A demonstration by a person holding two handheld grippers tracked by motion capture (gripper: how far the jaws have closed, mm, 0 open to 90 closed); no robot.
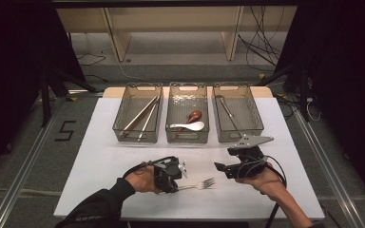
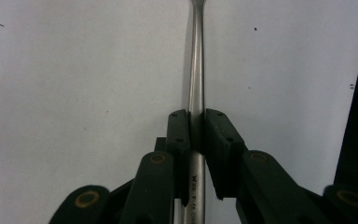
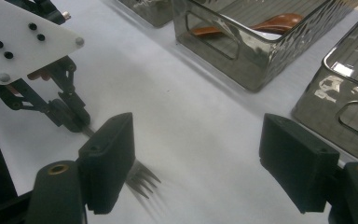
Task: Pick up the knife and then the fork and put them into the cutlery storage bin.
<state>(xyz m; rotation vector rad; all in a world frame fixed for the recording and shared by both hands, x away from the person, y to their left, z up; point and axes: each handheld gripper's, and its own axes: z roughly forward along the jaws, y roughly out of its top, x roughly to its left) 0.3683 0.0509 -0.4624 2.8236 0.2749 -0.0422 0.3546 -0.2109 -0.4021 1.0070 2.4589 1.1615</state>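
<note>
Left gripper clamped on the fork handle, pads pressed against the metal shaft from both sides, plain in the left gripper view. Fork lay flat on the white table, well short of the middle bin, tines toward the right gripper. Right gripper jaws stood wide apart with nothing between them, just beside the tines, not touching. Behind the fork, three bins in a row: chopsticks in the left bin, two spoons in the middle, a slim metal utensil in the right bin.
</note>
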